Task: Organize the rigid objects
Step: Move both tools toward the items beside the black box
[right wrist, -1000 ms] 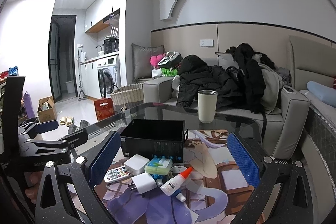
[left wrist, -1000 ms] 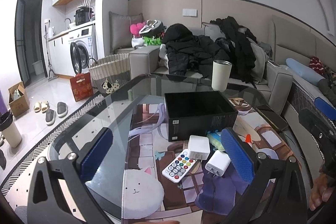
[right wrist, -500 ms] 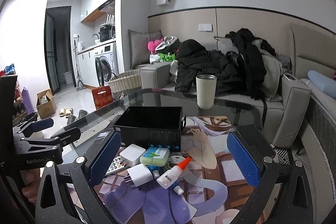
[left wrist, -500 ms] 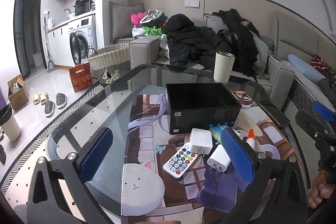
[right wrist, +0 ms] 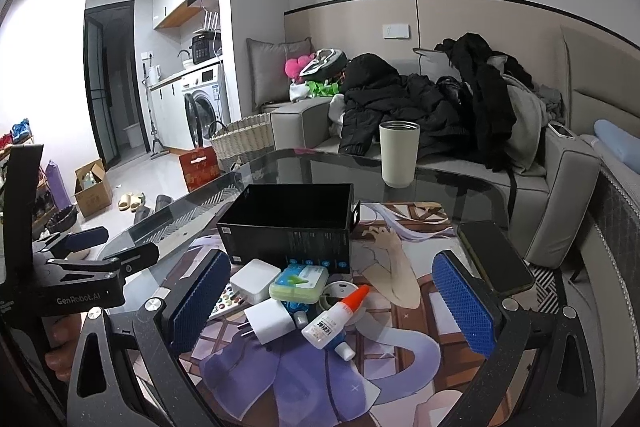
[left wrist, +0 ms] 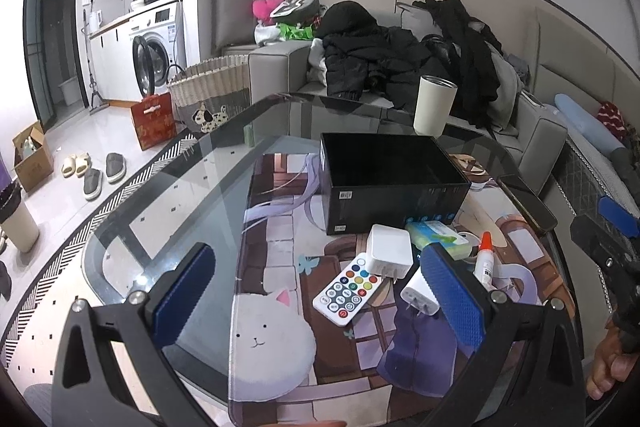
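Chargers, remote, glue bottle (right wrist: 335, 319) and pill case (right wrist: 298, 282) are lying clustered just ahead of the right gripper (right wrist: 332, 301), in front of the empty black box (right wrist: 289, 223). All look light and stiff; the smooth white charger (right wrist: 269, 321) is probably best pinched across its flat sides. Both the right and the left gripper (left wrist: 316, 293) are hovering wide open, holding nothing.
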`<state>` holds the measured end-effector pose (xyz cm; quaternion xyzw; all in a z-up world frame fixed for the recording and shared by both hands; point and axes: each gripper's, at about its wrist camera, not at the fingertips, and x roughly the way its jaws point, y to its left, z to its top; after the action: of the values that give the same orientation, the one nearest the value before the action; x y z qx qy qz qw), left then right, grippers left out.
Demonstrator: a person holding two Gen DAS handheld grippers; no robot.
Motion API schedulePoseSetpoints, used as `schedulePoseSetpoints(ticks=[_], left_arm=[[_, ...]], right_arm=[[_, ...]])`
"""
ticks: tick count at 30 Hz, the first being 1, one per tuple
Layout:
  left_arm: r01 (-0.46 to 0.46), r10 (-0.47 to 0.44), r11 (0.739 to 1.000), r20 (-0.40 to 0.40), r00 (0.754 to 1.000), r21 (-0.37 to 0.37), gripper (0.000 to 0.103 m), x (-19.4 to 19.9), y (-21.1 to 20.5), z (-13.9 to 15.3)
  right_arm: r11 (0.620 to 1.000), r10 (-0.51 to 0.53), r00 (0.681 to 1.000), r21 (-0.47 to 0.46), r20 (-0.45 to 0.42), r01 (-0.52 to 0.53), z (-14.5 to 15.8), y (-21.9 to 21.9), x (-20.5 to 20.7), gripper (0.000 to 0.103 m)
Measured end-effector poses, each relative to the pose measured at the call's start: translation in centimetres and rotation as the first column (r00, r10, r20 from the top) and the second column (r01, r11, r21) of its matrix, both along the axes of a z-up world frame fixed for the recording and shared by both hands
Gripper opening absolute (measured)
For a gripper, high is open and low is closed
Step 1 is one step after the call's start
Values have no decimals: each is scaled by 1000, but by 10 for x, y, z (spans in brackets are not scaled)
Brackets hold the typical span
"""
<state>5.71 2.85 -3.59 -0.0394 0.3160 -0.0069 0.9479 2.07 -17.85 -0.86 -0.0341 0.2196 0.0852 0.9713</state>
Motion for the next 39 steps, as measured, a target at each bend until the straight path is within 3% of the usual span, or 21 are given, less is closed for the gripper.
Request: schedulePoseSetpoints(ticks=[17,29,39], left_arm=[[15,-16,1000,-34,999,-11,103,3,3,-3],[26,-26,1000,-65,998,7,103,7,1,-6],[41,-37,999,-150,988,24,103,17,0,-19]], right_arm=[[1000,5,1000,-3,-25,-5,-1,0,7,103],[1000,20,995,22,-94,-18,-7,-2,22,103],[999,25,990,31,-141,-21,-10,0,30,103]])
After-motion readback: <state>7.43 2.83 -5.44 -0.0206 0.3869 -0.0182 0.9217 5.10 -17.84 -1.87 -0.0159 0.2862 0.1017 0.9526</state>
